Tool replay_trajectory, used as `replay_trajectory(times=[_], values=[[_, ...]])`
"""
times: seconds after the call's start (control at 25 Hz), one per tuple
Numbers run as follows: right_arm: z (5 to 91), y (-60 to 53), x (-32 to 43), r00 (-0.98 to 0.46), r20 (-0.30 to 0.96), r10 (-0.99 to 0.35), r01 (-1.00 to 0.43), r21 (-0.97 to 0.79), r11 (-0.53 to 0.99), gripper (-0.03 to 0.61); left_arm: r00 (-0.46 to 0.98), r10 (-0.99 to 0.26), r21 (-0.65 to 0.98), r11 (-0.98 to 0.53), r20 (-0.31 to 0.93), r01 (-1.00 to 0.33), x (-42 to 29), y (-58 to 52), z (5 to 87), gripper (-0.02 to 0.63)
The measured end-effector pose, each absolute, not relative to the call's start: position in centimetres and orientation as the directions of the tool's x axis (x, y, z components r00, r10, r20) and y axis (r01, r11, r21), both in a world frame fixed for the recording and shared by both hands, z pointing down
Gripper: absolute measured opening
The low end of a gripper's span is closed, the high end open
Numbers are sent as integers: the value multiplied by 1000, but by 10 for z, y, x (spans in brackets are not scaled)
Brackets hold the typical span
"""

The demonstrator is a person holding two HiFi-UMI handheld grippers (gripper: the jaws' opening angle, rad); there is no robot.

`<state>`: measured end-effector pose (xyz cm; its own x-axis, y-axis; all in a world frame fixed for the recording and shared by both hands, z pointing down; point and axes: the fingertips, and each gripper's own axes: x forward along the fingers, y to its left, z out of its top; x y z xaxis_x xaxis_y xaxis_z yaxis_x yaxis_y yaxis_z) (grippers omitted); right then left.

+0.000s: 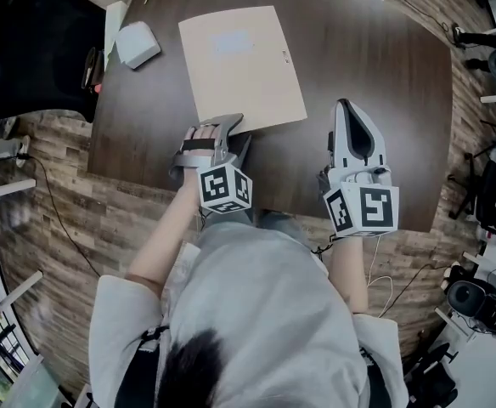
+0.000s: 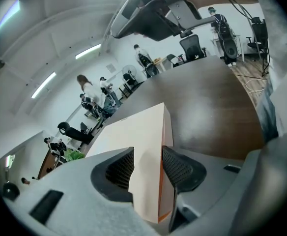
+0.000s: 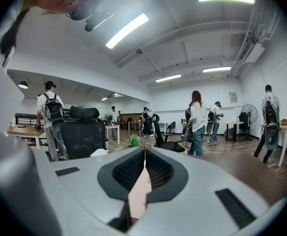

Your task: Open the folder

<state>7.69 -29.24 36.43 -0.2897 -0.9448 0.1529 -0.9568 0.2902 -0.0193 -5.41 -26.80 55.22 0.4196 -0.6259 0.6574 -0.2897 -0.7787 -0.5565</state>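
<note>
Folder [image 1: 241, 65] lay shut and flat on the dark round table [image 1: 384, 75], one edge toward the person. Left gripper [image 1: 233, 133] was tipped down at the folder's near-left corner, jaws apart and astride it. Its own view showed the cover and an orange side edge between the pads, not visibly squeezed. Likely reason: that corner offers a free edge for lifting the cover.

Right gripper [image 1: 343, 106] sat low over bare table just right of the folder, jaws together and clear of it. I could not identify a pale sliver low in their gap. Probably parked, or ready to steady the back.

White box [image 1: 138, 42] sat near the far-left corner, apart from the folder. Black chair [image 1: 27, 41] stood off the table. Nothing lay on the cover to block its swing.
</note>
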Motion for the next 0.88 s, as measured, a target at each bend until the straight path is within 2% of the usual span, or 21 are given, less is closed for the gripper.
replay_trajectory(times=[0.64, 0.88], values=[[359, -281, 81, -293, 152, -944, -955, 5, 298, 14, 359, -751, -715, -650, 554, -257, -50, -269, 550, 166], [359, -275, 83, -290, 153, -945, -955, 10, 295, 14, 336, -787, -754, -605, 517, -257, -45, -269, 559, 60]])
